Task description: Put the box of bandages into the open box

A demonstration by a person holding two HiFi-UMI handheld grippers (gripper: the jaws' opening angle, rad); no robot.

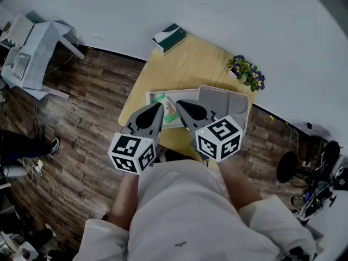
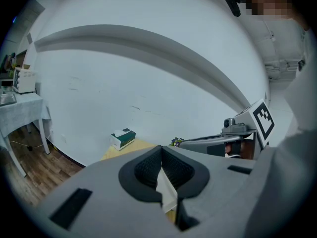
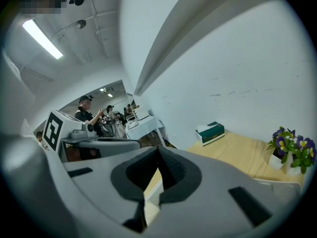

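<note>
Small wooden tabletop [image 1: 190,64] stood against a pale wall, with a tissue box [image 1: 169,38] at its far left corner and potted flowers [image 1: 247,72] at its far right corner. The white open box [image 1: 155,94] sat toward the near edge, left of centre, and a grey lid [image 1: 225,99] lay flat just beside it on the right, so the box's mouth was clear from above. A green-and-white packet lay inside the open box – taken to be the box of bandages [image 1: 169,107] – though both claws overlapped part of it and its full outline could not be read. The left gripper [image 1: 159,107] and right gripper [image 1: 179,103] were held close together over the near edge, tips angled inward toward each other above the open box. Left gripper view: the ribbed pads met at the tips and nothing sat between them; only a pale sliver of what lay below showed through the slit behind. Right gripper view: the same, jaws pressed together on nothing, with the tabletop edge showing below. Judged from this, the placing looked done – the packet rested in the box and neither claw carried anything, which would explain why both hung clear of the contents, not reaching in. People stood in the far room [image 3: 89,114], well apart from the work.
</note>
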